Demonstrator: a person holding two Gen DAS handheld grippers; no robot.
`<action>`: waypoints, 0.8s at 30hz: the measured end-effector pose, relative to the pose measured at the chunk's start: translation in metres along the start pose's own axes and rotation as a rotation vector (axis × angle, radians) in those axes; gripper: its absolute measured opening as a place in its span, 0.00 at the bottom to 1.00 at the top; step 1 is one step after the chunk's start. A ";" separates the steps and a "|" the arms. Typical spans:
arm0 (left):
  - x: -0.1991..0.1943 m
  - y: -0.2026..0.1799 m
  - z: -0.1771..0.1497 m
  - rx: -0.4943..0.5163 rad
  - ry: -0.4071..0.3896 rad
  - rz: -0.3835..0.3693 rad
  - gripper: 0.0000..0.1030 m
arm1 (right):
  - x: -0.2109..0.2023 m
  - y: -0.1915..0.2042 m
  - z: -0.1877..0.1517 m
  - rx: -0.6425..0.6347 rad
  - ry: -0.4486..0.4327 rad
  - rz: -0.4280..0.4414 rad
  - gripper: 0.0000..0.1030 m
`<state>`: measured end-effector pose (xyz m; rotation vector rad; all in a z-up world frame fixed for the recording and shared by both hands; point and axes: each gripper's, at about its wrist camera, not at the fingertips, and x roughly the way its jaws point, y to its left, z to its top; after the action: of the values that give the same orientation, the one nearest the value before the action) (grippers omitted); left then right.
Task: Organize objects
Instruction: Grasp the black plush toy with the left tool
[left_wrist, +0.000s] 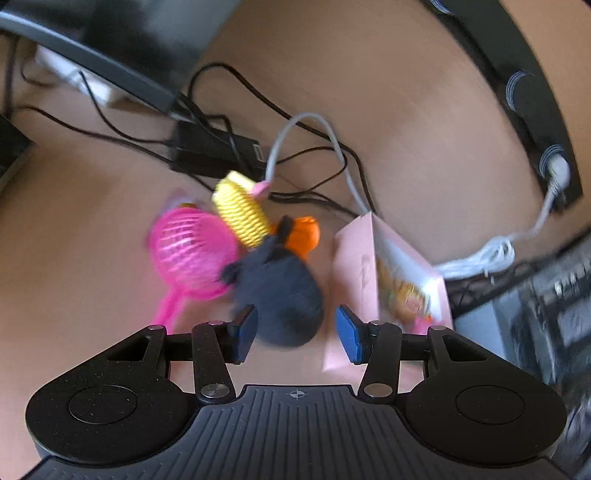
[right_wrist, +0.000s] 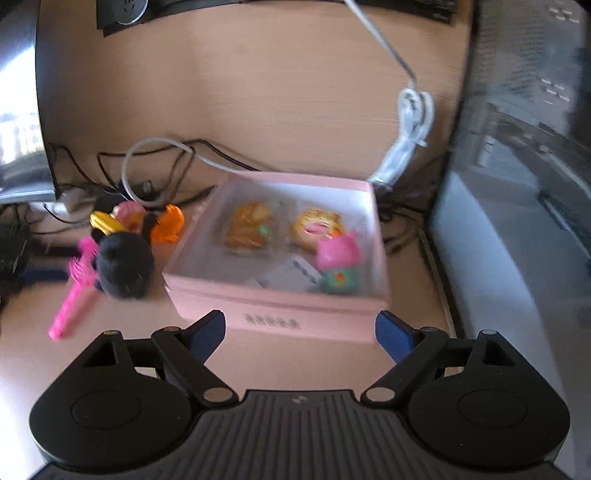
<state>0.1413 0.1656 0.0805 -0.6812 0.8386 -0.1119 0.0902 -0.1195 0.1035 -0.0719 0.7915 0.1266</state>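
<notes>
Hovering wide-spread, the left gripper (left_wrist: 295, 328) straddled the dark plush toy (left_wrist: 280, 291); centring its fingers (left_wrist: 349, 334) before squeezing seemed wise.

A light wooden desk (right_wrist: 277, 92) fills the scene, black cables (left_wrist: 229, 125) tangled across it, a white cord (right_wrist: 410, 122) coiled near a grey computer case (right_wrist: 517, 184). Daylight glares at left.

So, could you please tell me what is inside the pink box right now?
The pink box holds two yellow-orange toys, a pink-and-green toy and a white card. Anything beneath them is hidden.
</notes>
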 end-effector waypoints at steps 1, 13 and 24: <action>0.010 -0.005 0.003 -0.004 0.001 0.030 0.50 | -0.002 -0.003 -0.004 0.012 0.011 -0.001 0.91; 0.084 -0.027 0.009 0.045 0.044 0.128 0.68 | -0.021 -0.012 -0.059 0.040 0.100 -0.078 0.95; 0.107 -0.035 0.003 0.074 0.104 0.083 0.68 | 0.003 0.021 -0.083 0.038 0.178 0.021 1.00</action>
<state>0.2214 0.1021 0.0339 -0.5737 0.9564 -0.1038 0.0308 -0.1076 0.0425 -0.0392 0.9725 0.1261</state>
